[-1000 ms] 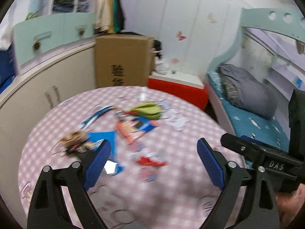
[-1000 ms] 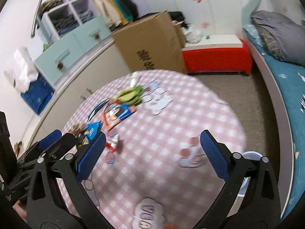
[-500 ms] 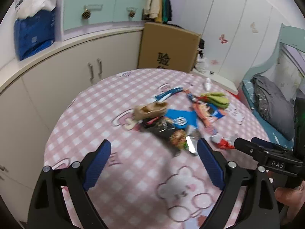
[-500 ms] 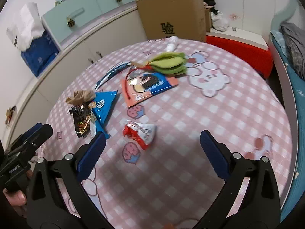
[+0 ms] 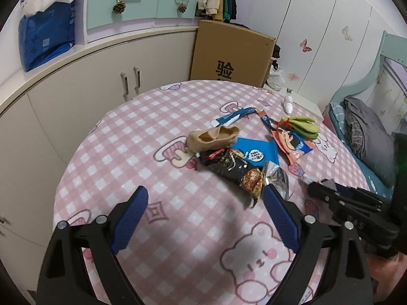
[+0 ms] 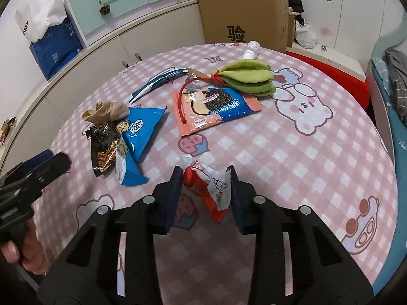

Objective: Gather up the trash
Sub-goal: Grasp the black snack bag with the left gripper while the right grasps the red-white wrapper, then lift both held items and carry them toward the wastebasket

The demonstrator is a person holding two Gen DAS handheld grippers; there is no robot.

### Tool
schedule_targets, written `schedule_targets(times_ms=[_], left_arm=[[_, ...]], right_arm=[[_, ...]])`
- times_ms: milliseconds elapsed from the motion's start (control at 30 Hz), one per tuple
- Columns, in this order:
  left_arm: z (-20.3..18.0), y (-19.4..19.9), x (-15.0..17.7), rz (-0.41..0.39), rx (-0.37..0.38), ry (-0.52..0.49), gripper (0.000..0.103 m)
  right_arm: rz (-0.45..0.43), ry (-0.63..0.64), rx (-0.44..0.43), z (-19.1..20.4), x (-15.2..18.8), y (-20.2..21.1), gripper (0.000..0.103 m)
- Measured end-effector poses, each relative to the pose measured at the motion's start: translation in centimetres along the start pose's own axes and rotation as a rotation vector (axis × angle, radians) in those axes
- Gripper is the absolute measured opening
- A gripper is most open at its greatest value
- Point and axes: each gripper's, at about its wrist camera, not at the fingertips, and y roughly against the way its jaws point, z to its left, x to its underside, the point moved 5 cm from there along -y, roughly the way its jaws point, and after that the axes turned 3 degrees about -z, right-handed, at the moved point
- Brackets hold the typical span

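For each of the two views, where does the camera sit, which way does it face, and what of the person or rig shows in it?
Left wrist: sits on the left gripper, looks down across the pink checked tablecloth at the black snack wrapper; jaws wide open, right gripper at the right edge.
Right wrist: sits on the right gripper, looks down at the red and white wrapper; jaws have just been closing, pads against it; a hand at lower left.
Shared: black wrapper, blue triangular packet, brown cardboard box.
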Motion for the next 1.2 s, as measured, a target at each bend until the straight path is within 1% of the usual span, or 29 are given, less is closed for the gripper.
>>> schedule_targets(times_ms=[300,367,433,467,500,533,567,667,733,867,900,967,1000,1100,1133,1167,1200], left_arm=[[-1.2,-3.2,-1.7,0.029,-0.023,0.022,0.090],[-1.6,-4.4,-2.1,0.053,-0.028,0.022,0.089],[-2.1,-5.2,-2.4,0.065,-0.009,0.024,0.088],[-2.3,-5.5,-2.3,0.073,0.001,0.019,0.072],[-2.5,-5.8,-2.2,0.089,0.010,0.015,0.060],[-2.5,-6.1,-2.0,0.104,0.016,0.010,0.056],[-2.4,-5.9,-1.9,0.095,0.034,0.009,0.055],[-1.6,-5.0,-1.2,0.094,0.079,0.008,0.053],[-1.0,-4.2,-0.7,0.092,0.094,0.006,0.053],[0.2,-2.9,0.2,0.093,0.089,-0.011,0.054],[0.3,-2.8,0.2,0.096,0.081,-0.020,0.056],[0.4,-2.9,0.2,0.098,0.050,-0.024,0.074],[0.4,-3.0,0.3,0.098,0.039,-0.024,0.075],[0.0,-3.2,0.6,0.098,0.036,-0.033,0.074],[-0.3,-3.2,0.7,0.095,0.041,-0.046,0.066],[-0.7,-3.1,0.8,0.087,0.062,-0.060,0.061],[-0.8,-3.1,0.8,0.086,0.068,-0.067,0.060]], right_arm=[[-0.010,-0.022,-0.029,-0.8,0.3,1.0,0.033],[-0.008,-0.024,-0.033,-0.8,0.4,1.0,0.033],[-0.006,-0.025,-0.038,-0.9,0.5,1.0,0.033],[-0.004,-0.026,-0.041,-0.8,0.5,1.0,0.033],[-0.005,-0.026,-0.046,-0.8,0.5,1.0,0.033],[-0.004,-0.025,-0.049,-0.8,0.6,1.0,0.033],[-0.002,-0.020,-0.054,-0.7,0.6,1.0,0.033],[-0.002,-0.012,-0.066,-0.4,0.8,1.0,0.033],[-0.004,-0.010,-0.074,-0.3,0.9,1.2,0.033],[-0.018,-0.017,-0.077,-0.4,1.2,1.8,0.033],[-0.019,-0.019,-0.076,-0.6,1.2,1.9,0.033],[-0.019,-0.025,-0.072,-0.9,1.4,2.0,0.033],[-0.017,-0.026,-0.069,-1.0,1.4,2.0,0.033],[-0.011,-0.035,-0.066,-1.2,1.8,2.0,0.033],[-0.013,-0.035,-0.067,-1.2,1.8,2.0,0.033],[-0.015,-0.034,-0.070,-1.2,1.9,2.0,0.033],[-0.016,-0.035,-0.073,-1.1,1.9,2.1,0.032]])
